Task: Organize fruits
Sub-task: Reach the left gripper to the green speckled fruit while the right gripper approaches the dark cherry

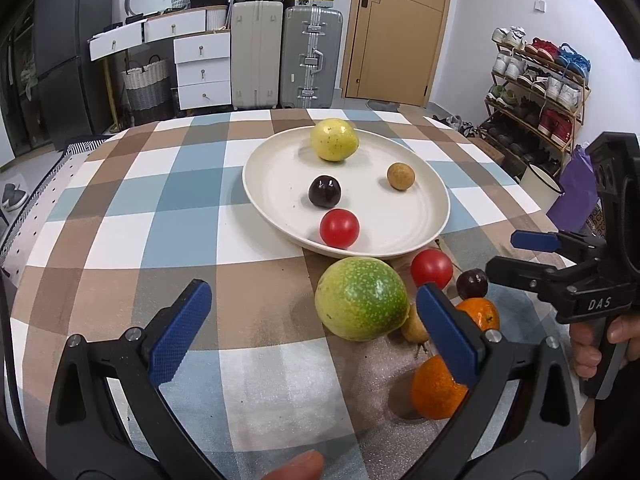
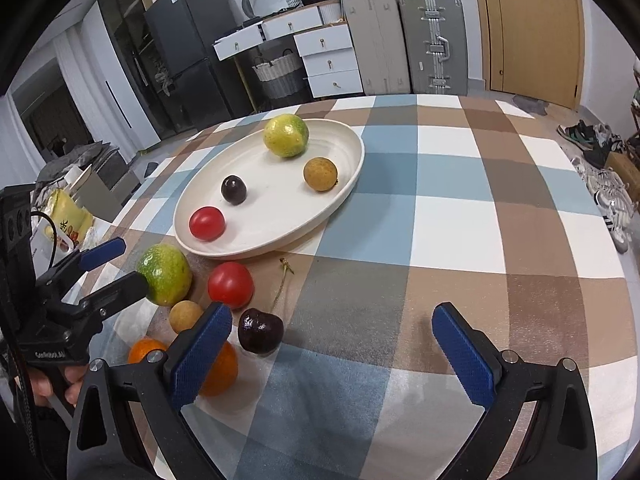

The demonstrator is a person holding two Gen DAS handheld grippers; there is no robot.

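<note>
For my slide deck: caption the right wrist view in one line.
Open right gripper hovers over checked tablecloth; four fruits on white plate, six more beside it near the open left gripper.

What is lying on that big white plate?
The round white plate holds four fruits: a yellow-green round fruit, a small tan fruit, a dark cherry and a red tomato. Nothing there is covered.

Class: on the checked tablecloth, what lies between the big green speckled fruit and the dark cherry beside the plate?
A red tomato lies between the green speckled fruit and the dark cherry, clearest in the right wrist view.
</note>
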